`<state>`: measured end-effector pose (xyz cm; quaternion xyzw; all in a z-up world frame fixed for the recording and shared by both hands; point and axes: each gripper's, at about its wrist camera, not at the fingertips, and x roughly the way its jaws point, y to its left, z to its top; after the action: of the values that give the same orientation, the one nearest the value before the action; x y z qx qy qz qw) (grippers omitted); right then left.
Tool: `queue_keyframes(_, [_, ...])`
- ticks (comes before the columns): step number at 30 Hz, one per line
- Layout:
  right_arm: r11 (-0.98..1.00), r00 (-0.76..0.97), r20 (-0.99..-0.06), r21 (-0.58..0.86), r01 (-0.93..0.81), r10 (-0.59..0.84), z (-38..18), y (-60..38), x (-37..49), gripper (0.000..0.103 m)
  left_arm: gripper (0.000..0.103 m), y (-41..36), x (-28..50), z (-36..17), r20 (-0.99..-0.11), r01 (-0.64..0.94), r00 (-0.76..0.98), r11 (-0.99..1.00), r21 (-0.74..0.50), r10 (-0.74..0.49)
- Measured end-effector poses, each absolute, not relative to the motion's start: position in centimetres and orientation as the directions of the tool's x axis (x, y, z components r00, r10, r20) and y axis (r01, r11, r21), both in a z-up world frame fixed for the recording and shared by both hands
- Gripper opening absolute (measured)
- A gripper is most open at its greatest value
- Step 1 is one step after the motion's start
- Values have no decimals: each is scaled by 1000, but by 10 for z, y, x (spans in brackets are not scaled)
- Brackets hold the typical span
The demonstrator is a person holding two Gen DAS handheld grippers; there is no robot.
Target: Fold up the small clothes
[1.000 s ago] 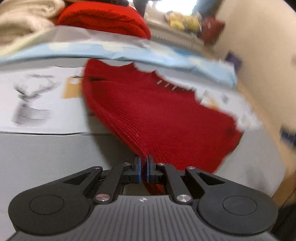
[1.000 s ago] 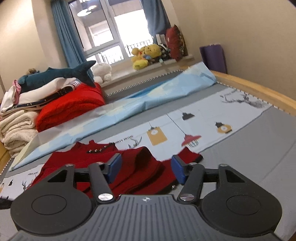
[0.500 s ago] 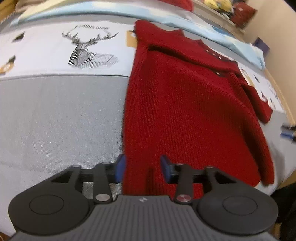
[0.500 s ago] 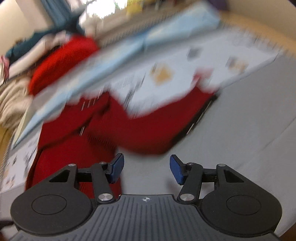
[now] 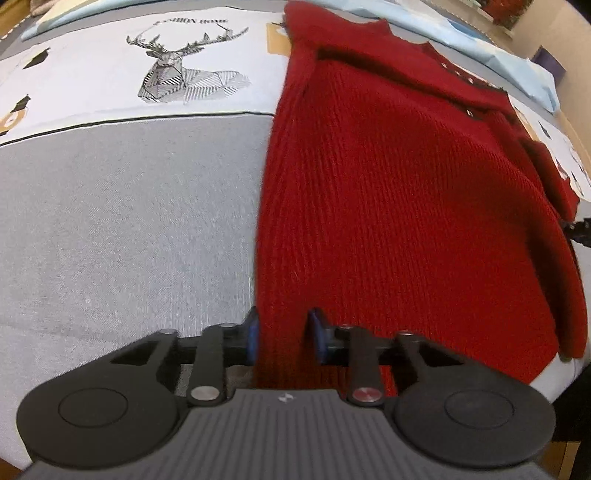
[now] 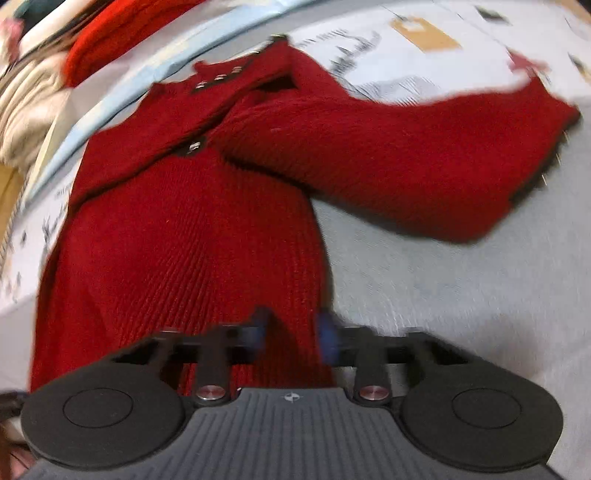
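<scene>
Two hand-held grippers sit low in their frames, each at the hem of a red knitted sweater (image 5: 406, 206) that lies spread flat on a bed. In the left wrist view the left hand-held gripper (image 5: 284, 334) has its blue-padded fingers spread, with the hem's left corner lying between them. In the right wrist view the right hand-held gripper (image 6: 293, 332) is likewise spread, its fingers straddling the hem's right corner; this view is blurred, so whether the pads touch the knit cannot be told.

Around the sweater, little crowds it. One sleeve (image 6: 424, 147) stretches out toward the right of the right wrist frame, lying on the bedsheet, and small metal buttons (image 6: 221, 77) run along the neckline near the top. At the upper left of that frame sits a blurred stack of folded clothes (image 6: 33, 99), cream below and bright red above. A pale blue cloth (image 5: 491, 48) runs along the top of the left wrist frame behind the collar.

Beneath it all is the bedsheet (image 5: 122, 206), grey in the near part and white farther back, printed with a line-drawn deer (image 5: 181, 72) at the upper left of the left wrist frame. A beige wall (image 5: 554, 26) shows at the upper right corner.
</scene>
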<state>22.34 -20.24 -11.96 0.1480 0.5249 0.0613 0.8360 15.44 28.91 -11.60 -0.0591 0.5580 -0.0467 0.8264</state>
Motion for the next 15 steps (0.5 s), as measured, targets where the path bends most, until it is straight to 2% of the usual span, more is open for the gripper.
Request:
queue_keyframes(1, [948, 459, -851, 315, 54, 256, -116, -204, 223, 6, 12, 288, 154, -115, -914, 12, 375, 987, -161, -154])
queue_keyframes(4, [946, 528, -822, 308, 98, 213, -97, -232, 220, 5, 11, 276, 152, -108, -901, 67, 389, 981, -180, -191])
queue_keyframes(7, [936, 595, -785, 319, 150, 172, -76, -274, 215, 4, 10, 250, 144, -99, -880, 178, 373, 953, -243, -294])
queue_keyframes(11, [957, 641, -768, 186, 222, 1, -61, -317, 209, 4, 10, 201, 128, -98, -873, 389, 286, 881, -271, -394])
queue_keyframes(13, [931, 624, -781, 220, 290, -9, -65, -341, 208, 5, 10, 188, 123, -102, -890, 429, 269, 873, -232, -368])
queue_keyframes(15, [917, 565, -824, 259, 303, 46, -79, -352, 211, 5, 10, 191, 124, -108, -920, 414, 263, 895, -166, -292])
